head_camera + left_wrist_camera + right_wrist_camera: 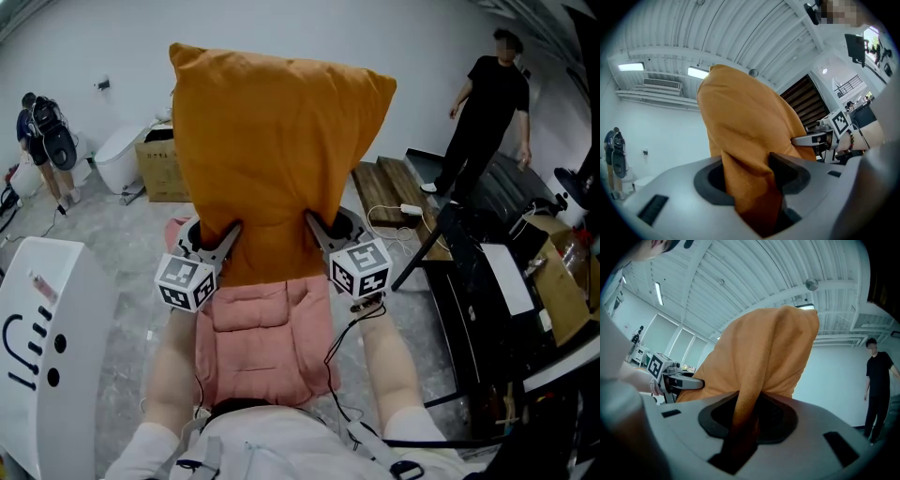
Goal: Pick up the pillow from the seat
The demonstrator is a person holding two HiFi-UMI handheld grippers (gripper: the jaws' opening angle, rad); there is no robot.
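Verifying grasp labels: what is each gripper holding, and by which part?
Both hold the orange pillow: left gripper and right gripper each pinch fabric near its bottom edge, one per side.

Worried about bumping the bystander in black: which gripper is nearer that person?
Right. The right gripper, clamped on the orange pillow, is toward the bystander; the left gripper grips the pillow's opposite, farther edge.

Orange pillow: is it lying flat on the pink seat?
No, the left gripper and right gripper hold the orange pillow upright by its lower edge, above the pink seat.
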